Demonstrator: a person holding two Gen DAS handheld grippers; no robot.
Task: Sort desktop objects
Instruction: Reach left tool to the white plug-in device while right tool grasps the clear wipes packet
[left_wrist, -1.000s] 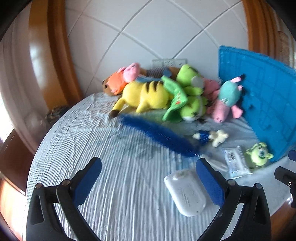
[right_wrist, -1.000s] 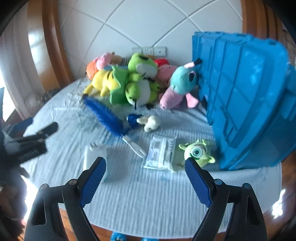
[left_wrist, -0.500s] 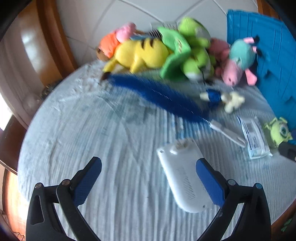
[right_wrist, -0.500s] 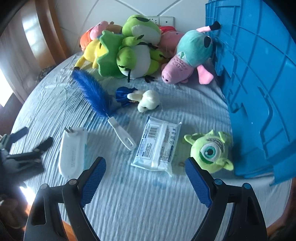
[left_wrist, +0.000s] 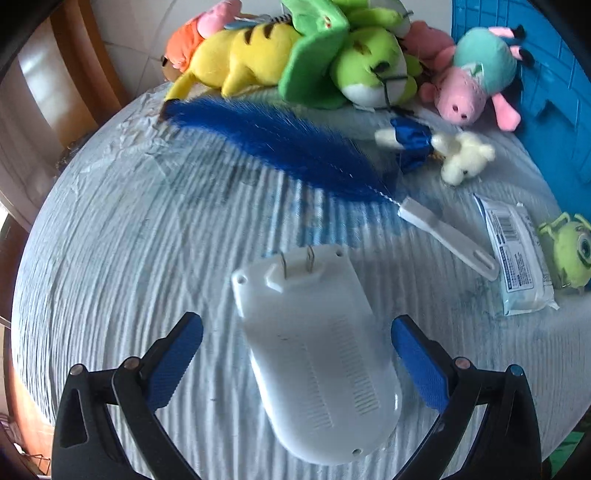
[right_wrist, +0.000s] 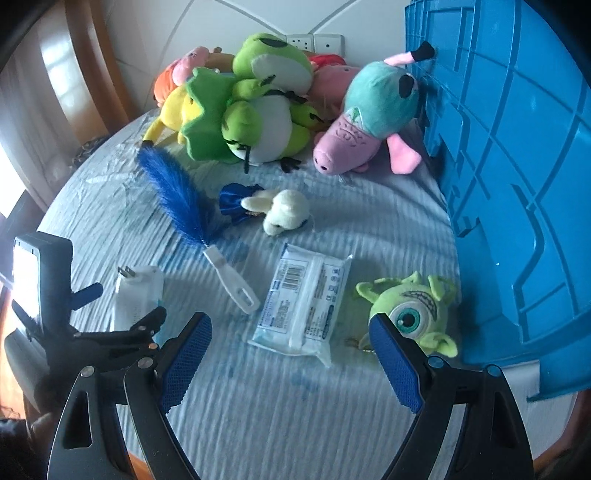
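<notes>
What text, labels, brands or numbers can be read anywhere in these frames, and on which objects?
No text can be read.
Wet wipes pack: barcode and lines of small print, too small and blurred to read.
White plug-in device: only moulded vent slots and two prongs; no lettering visible.
Blue crate: no label visible.
Green one-eyed plush and the other plush toys: no readable tags.

Blue crate cut off at right edge; red plush mostly hidden behind frog plush.

Bright daylight from the left; glare low-left; slight blur; fisheye-bent, dark-cornered edges
</notes>
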